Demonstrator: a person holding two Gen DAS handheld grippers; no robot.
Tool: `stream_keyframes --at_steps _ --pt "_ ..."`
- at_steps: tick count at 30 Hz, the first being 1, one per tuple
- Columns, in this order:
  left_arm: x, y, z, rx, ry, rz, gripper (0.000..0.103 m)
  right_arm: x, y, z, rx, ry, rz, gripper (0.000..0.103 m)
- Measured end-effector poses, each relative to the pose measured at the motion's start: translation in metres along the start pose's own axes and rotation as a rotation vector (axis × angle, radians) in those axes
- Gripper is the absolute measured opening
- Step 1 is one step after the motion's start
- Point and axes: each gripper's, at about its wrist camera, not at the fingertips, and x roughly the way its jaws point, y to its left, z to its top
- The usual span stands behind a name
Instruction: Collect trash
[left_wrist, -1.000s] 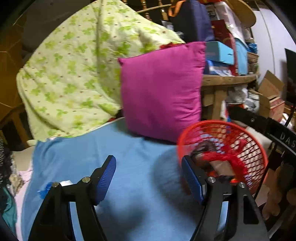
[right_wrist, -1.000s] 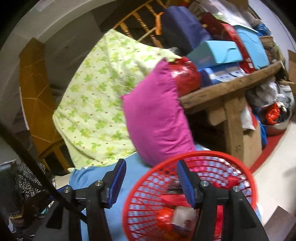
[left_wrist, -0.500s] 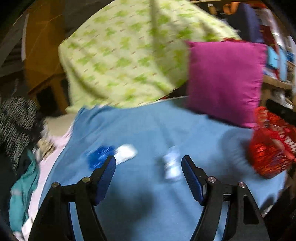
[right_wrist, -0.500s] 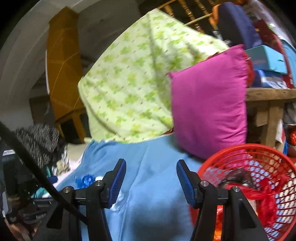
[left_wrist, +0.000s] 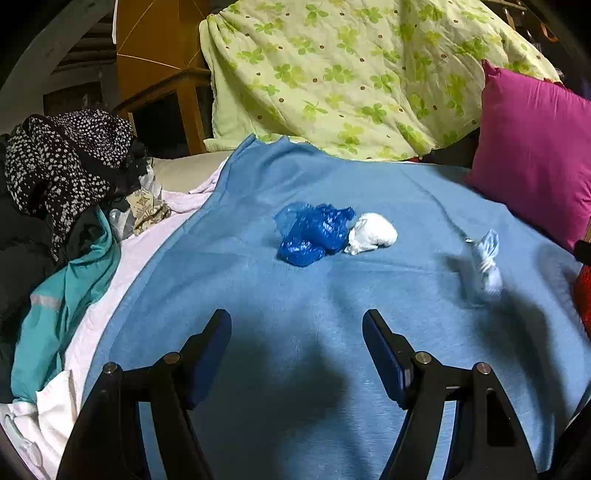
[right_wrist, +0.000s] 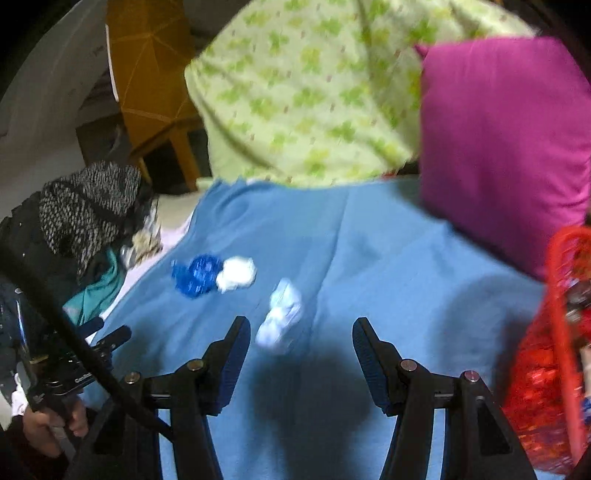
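In the left wrist view, the left hand-held gripper (left_wrist: 297, 339) hangs over a blue blanket (left_wrist: 258, 295) with its jaws spread and nothing between them. Just above it, at the middle of the frame, a crumpled blue bag (left_wrist: 312, 232) lies touching a white wad (left_wrist: 371, 234) on its right. A pale blue-white scrap (left_wrist: 485, 266) lies apart from them toward the right edge, blurred. A pink cushion (left_wrist: 535, 155) stands at the upper right, a green-patterned quilt (left_wrist: 351, 74) fills the top, and a pile of clothes (left_wrist: 62, 192) sits at the left.

In the right wrist view, the right hand-held gripper (right_wrist: 301, 350) is also spread and empty; the scrap (right_wrist: 280, 314) lies just above its left finger. The bag (right_wrist: 195, 275) and wad (right_wrist: 236, 275) sit at centre left. A red basket (right_wrist: 557, 332) holding trash fills the right edge, below the cushion (right_wrist: 506, 147).
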Motion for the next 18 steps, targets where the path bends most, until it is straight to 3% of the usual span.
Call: stream_keyframes --at_steps 3,9,14,16,18 --pt "0.01 0.006 -0.008 -0.01 -0.002 -0.018 0.074 0.02 0.004 -0.002 0.022 0.046 0.016 0.061" --pt "0.027 0.014 -0.012 -0.054 0.02 -0.023 0.074 0.063 -0.013 0.002 0.118 0.101 -0.147 0.061" --pt "0.032 0.018 -0.013 -0.088 0.028 -0.024 0.074 0.098 -0.007 0.009 0.057 0.16 -0.216 0.061" --pt "0.034 0.019 -0.013 -0.092 0.03 -0.021 0.074 0.105 0.003 0.009 0.03 0.159 -0.172 0.061" --pt "0.034 0.021 -0.014 -0.102 0.033 -0.026 0.074 0.104 0.022 0.009 -0.024 0.139 -0.052 0.061"
